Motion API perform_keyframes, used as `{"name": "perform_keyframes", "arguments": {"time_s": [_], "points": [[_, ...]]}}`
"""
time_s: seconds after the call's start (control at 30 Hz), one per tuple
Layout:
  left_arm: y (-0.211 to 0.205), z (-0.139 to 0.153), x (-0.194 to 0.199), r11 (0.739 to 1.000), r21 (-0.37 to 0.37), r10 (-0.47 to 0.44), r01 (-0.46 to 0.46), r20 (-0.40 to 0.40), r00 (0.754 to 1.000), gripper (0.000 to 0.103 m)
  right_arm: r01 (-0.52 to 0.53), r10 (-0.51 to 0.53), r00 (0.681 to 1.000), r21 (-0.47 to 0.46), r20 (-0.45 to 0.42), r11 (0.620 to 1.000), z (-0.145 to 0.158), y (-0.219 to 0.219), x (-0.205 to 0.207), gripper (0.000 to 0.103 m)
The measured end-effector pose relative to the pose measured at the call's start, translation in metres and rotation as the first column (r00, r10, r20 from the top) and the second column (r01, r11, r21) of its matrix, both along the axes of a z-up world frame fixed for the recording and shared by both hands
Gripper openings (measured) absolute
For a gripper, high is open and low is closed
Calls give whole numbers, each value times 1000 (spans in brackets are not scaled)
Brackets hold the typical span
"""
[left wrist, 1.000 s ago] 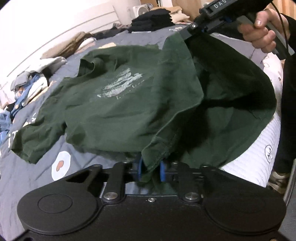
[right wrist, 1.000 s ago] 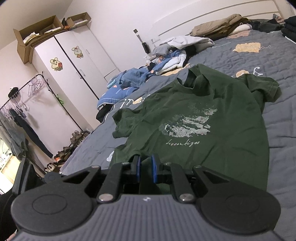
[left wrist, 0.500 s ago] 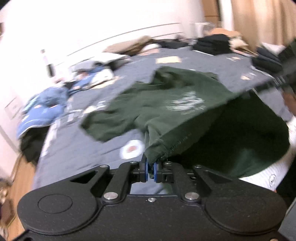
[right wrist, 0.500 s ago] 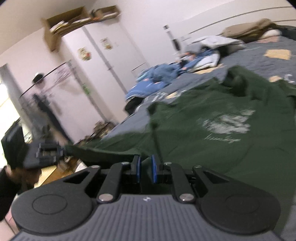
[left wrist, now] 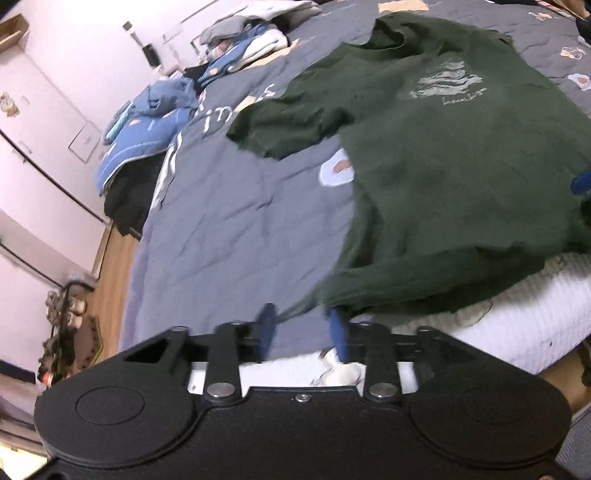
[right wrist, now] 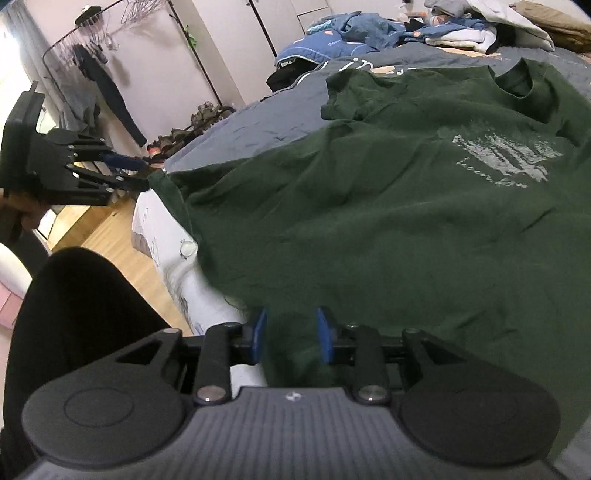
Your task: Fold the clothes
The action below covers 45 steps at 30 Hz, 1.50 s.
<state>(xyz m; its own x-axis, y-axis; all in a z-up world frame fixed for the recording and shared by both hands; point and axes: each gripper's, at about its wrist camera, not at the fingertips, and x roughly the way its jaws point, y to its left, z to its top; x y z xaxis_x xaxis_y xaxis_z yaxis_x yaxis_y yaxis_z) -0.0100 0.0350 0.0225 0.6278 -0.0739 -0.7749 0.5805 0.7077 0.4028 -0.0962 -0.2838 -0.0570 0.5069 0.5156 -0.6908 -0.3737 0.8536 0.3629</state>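
Clothes pile lies beyond green T-shirt on bed.

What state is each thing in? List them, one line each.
Left gripper: open, hem corner at its fingertips, not clamped.
Right gripper: open, hem fabric lying between its fingers.
Green T-shirt: spread print-up on the bed, unfolded, hem over the bed edge.
Grey quilt: wrinkled.
Blue clothes pile: heaped, unfolded.
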Motion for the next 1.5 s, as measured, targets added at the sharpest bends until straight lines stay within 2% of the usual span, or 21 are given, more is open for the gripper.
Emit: {"name": "perform_keyframes", "arguments": {"time_s": [0.07, 0.13, 0.2, 0.3, 0.37, 0.47, 0.57, 0.67, 0.77, 0.87, 1.13, 1.4, 1.5], "points": [[13, 17, 0, 998, -59, 23, -21, 27, 999, 36, 50, -51, 998, 40, 30, 998, 13, -17, -3, 31], [19, 35, -3, 984, -175, 42, -34, 39, 998, 43, 101, -106, 993, 81, 59, 992, 25, -35, -5, 34], [13, 50, -6, 957, -289, 34, -19, 50, 998, 59, 180, -190, 978, 113, 91, 977, 31, -55, -7, 36], [-16, 55, -18, 912, -403, -44, 79, 95, 994, 61, 298, -318, 940, 152, 127, 942, 37, -84, -9, 36], [-42, 50, -23, 886, -446, -87, 129, 113, 990, 61, 378, -403, 903, 172, 149, 910, 39, -103, -8, 36], [-84, 33, -18, 831, -532, -133, 166, 100, 986, 61, 489, -514, 843, 175, 158, 855, 37, -132, -4, 37], [-125, 12, -7, 773, -610, -170, 172, 62, 983, 61, 591, -614, 773, 168, 161, 789, 32, -161, 3, 37], [-162, -9, 7, 720, -681, -188, 137, -2, 982, 61, 683, -702, 693, 162, 164, 712, 28, -190, 9, 39], [-191, -26, 22, 685, -719, -218, 113, -56, 974, 61, 742, -761, 631, 167, 154, 649, 22, -223, 19, 40], [-214, -37, 35, 657, -745, -252, 115, -73, 965, 61, 779, -795, 591, 157, 138, 607, 10, -248, 26, 41], [-251, -43, 55, 578, -806, -287, 127, -56, 956, 61, 793, -815, 572, 192, 96, 579, -25, -286, 55, 41], [-276, -51, 62, 580, -807, -283, 106, -78, 956, 61, 815, -837, 537, 189, 104, 547, -44, -321, 90, 41], [-284, -52, 63, 584, -804, -282, 107, -78, 956, 61, 803, -830, 552, 218, 82, 555, -54, -330, 105, 41]]}}
